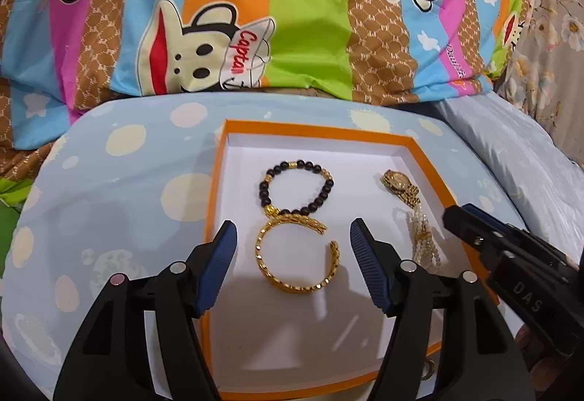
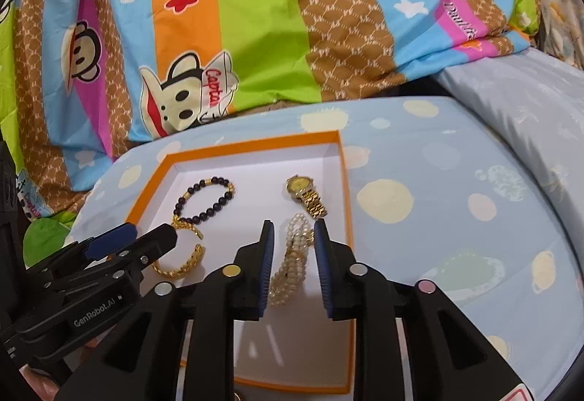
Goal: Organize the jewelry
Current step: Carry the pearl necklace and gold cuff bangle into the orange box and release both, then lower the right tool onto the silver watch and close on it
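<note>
An orange-rimmed box (image 1: 321, 132) (image 2: 255, 143) with a white floor holds the jewelry. A dark beaded bracelet (image 1: 266, 189) (image 2: 222, 198) lies toward the back, touching a gold open bangle (image 1: 292, 286) (image 2: 175, 271). The bangle rests on the floor between the spread fingers of my left gripper (image 1: 292, 229) (image 2: 149, 233), which is open and clear of it. To the right are a gold watch (image 1: 396, 182) (image 2: 301, 185) and a pearl bracelet (image 1: 423, 240) (image 2: 292, 255). My right gripper (image 2: 294, 224) (image 1: 460, 215) straddles the pearls with its jaws a little apart, not pressing them.
The box sits on a pale blue cushion with cream dots (image 1: 109, 189) (image 2: 438, 204). Striped cartoon-monkey bedding (image 1: 255, 18) (image 2: 255, 18) rises right behind it. A light blue pillow (image 1: 511, 160) (image 2: 518, 101) lies at the right. A small gold ring (image 1: 429, 370) shows by the box's near edge.
</note>
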`<state>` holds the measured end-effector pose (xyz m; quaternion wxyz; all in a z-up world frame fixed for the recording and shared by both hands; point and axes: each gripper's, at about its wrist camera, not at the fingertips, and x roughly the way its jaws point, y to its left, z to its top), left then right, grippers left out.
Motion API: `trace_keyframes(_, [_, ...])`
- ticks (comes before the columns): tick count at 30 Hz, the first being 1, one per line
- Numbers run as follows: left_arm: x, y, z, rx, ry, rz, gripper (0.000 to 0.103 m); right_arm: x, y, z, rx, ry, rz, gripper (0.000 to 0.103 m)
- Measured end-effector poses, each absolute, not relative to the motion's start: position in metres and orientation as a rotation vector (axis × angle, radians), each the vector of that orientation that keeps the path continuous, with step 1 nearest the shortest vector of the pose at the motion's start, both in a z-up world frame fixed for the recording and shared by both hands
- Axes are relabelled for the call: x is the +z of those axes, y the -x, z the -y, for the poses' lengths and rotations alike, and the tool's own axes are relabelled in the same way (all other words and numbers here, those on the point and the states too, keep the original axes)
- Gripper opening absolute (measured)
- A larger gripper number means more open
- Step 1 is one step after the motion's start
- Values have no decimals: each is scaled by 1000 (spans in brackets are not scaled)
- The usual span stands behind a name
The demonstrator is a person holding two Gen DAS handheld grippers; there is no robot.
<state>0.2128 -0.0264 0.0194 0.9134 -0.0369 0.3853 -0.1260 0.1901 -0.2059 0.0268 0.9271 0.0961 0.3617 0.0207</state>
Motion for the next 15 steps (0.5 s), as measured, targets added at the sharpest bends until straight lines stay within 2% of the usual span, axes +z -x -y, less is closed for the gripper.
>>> trace_keyframes(7, [50,-189,0,-236,117,-728,62,56,-142,227,4,-215,-666,36])
trace_keyframes(15, [53,-124,-20,-248,84,-736,63,44,-72,244,-33,-273,-724,37])
